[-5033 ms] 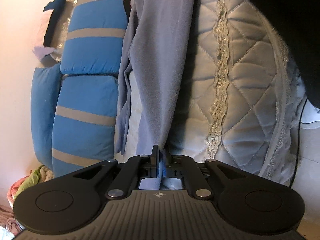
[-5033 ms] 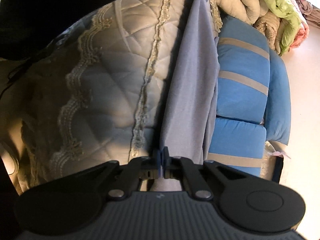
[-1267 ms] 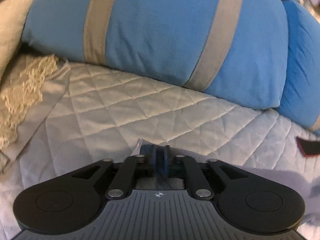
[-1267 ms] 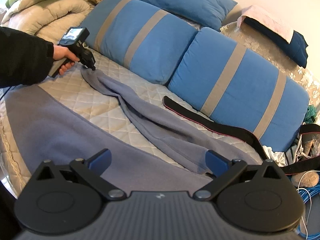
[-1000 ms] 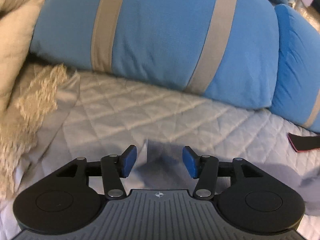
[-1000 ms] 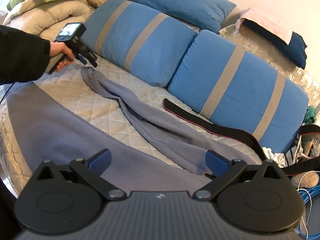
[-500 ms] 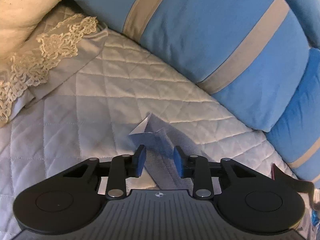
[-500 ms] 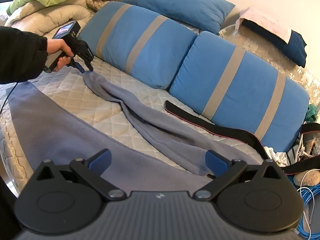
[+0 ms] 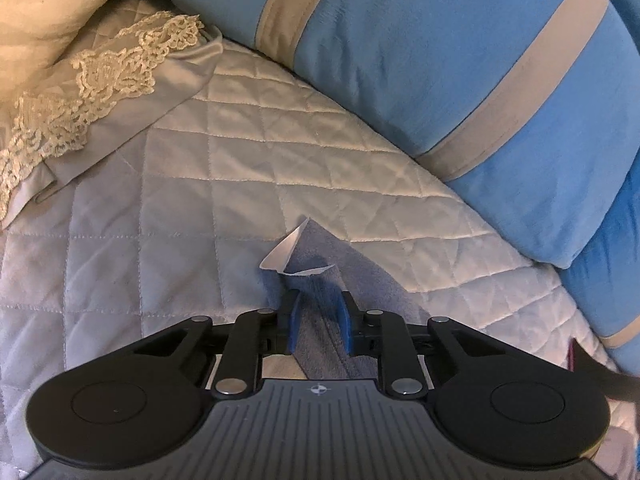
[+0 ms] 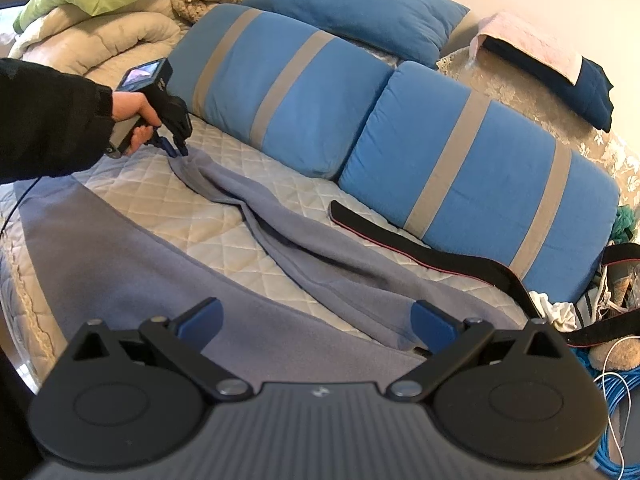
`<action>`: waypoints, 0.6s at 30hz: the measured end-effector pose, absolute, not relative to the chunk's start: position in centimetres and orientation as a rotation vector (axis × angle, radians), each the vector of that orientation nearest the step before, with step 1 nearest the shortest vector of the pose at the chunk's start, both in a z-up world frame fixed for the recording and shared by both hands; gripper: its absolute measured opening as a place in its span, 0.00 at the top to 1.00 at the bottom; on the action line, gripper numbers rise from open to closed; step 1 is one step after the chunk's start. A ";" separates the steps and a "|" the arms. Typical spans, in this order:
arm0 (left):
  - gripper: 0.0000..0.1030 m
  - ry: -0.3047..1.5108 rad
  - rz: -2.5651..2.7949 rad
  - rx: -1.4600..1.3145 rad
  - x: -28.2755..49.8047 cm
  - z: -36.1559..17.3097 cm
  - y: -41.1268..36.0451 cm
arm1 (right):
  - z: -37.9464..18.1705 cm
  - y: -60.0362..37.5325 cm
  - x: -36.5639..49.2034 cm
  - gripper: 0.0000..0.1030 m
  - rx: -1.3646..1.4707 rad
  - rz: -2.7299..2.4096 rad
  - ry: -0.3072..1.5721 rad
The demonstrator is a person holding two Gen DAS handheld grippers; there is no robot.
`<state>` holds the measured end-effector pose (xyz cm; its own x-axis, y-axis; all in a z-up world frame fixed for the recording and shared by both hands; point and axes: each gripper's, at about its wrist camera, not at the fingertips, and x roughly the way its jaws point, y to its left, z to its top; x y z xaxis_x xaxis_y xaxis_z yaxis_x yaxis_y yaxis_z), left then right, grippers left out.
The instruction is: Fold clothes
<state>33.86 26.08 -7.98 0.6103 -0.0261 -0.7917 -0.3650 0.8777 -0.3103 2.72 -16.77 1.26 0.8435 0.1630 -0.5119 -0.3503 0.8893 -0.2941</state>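
A grey-blue fleece garment [image 10: 304, 248] lies spread along the quilted bed, one long strip running toward the far left. Its far tip [image 9: 320, 276] has a small corner turned up. My left gripper [image 9: 320, 320] is open, its blue fingers a narrow gap apart on either side of that tip. In the right wrist view a hand [image 10: 132, 112] in a black sleeve holds the left gripper [image 10: 176, 148] at the strip's end. My right gripper [image 10: 316, 316] hangs wide open above the near part of the garment, holding nothing.
Two blue cushions with grey stripes [image 10: 288, 92] line the back of the bed. A black strap [image 10: 420, 244] lies in front of them. Lace-trimmed bedding [image 9: 100, 92] and piled blankets [image 10: 100, 20] are at the left. Blue cables [image 10: 616, 420] lie at the right.
The left gripper let go of the garment's tip and opened, then drew back and narrowed its fingers around the tip. The right gripper stayed open and hardly moved.
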 end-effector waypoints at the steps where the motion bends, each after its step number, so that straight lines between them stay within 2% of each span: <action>1: 0.88 0.902 0.213 -0.467 33.9 -8.0 26.0 | 1.3 -16.8 2.7 0.00 -0.391 0.280 0.499; 2: 0.93 0.903 0.222 -0.458 34.0 -8.0 25.9 | 1.3 -16.8 2.7 0.00 -0.391 0.281 0.499; 5: 0.97 0.880 0.235 -0.461 33.3 -7.5 26.0 | 1.3 -16.9 2.7 0.00 -0.392 0.281 0.493; 18: 0.97 0.733 0.232 -0.511 27.3 -4.3 28.0 | 0.5 -17.3 3.3 0.00 -0.397 0.253 0.534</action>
